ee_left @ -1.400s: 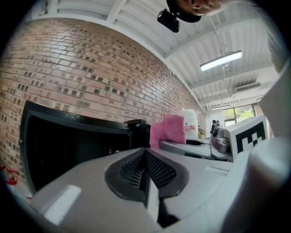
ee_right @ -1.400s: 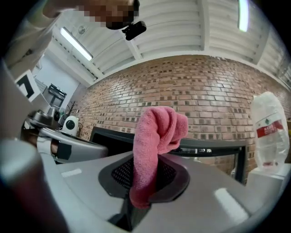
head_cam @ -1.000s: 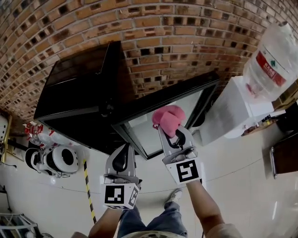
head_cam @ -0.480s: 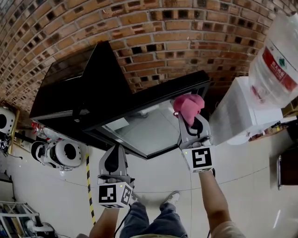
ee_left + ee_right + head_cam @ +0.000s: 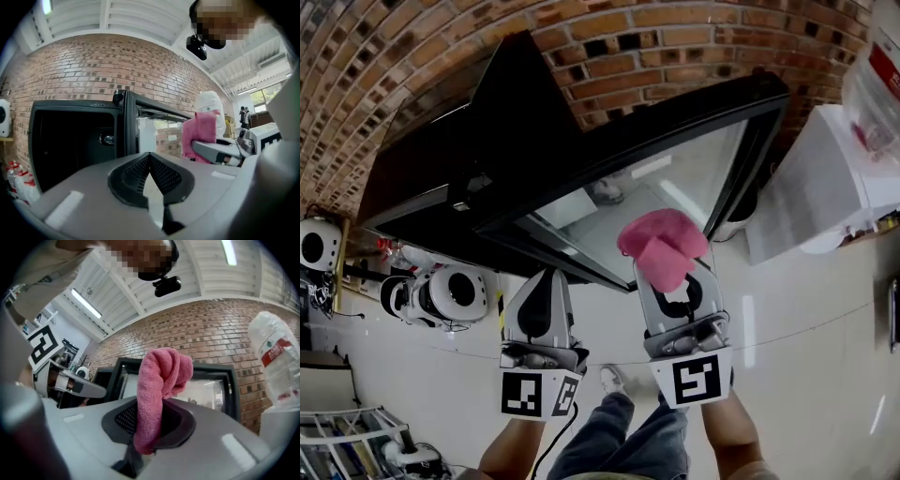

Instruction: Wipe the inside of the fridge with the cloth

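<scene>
Brick wall [image 5: 609, 37] across frame top | black fridge [image 5: 422, 178] upper left, its glass door [image 5: 675, 178] swung open | left gripper [image 5: 546, 277] lower left: jaws together, empty | right gripper [image 5: 673, 281] lower centre: clamped on crumpled pink cloth [image 5: 661, 246], in front of the glass

The left forearm [image 5: 508, 457] and right forearm [image 5: 724, 439] reach forward side by side. The left gripper [image 5: 546, 279] points ahead, jaws closed together on nothing. Just beside it, the right gripper [image 5: 673, 283] clamps a pink cloth [image 5: 661, 246].
</scene>
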